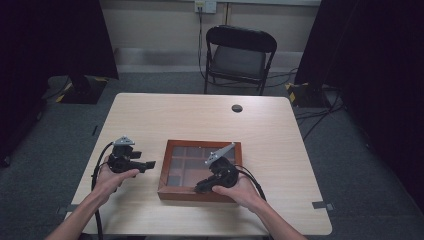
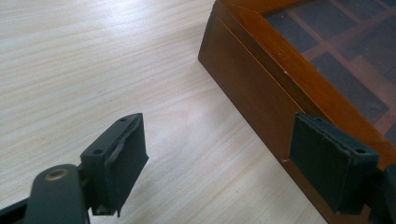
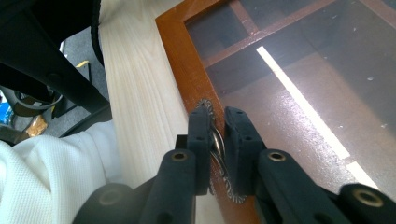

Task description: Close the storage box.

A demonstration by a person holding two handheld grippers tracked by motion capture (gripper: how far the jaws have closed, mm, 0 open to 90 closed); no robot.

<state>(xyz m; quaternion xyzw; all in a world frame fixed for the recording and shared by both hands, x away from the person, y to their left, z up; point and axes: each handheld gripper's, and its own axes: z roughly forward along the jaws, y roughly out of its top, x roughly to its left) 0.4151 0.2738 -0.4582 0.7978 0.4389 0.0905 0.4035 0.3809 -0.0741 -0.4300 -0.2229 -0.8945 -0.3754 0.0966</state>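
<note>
A brown wooden box (image 1: 164,170) with a glass lid over dark compartments lies shut on the table, near the front edge. My right gripper (image 1: 199,189) reaches down at the box's front rim. In the right gripper view its jaws (image 3: 218,119) are shut on the small twisted metal handle (image 3: 217,142) fixed to the wooden frame (image 3: 180,51). My left gripper (image 1: 149,165) hovers just left of the box, pointing at its side. In the left gripper view it (image 2: 224,149) stands open with nothing between the pads, and the box's side wall (image 2: 252,79) is close ahead.
The light wooden table (image 1: 200,115) has a round cable hole (image 1: 237,108) at the back. A black folding chair (image 1: 240,55) stands behind it. Dark curtains hang at both sides. A white sleeve (image 3: 51,172) shows at the left of the right gripper view.
</note>
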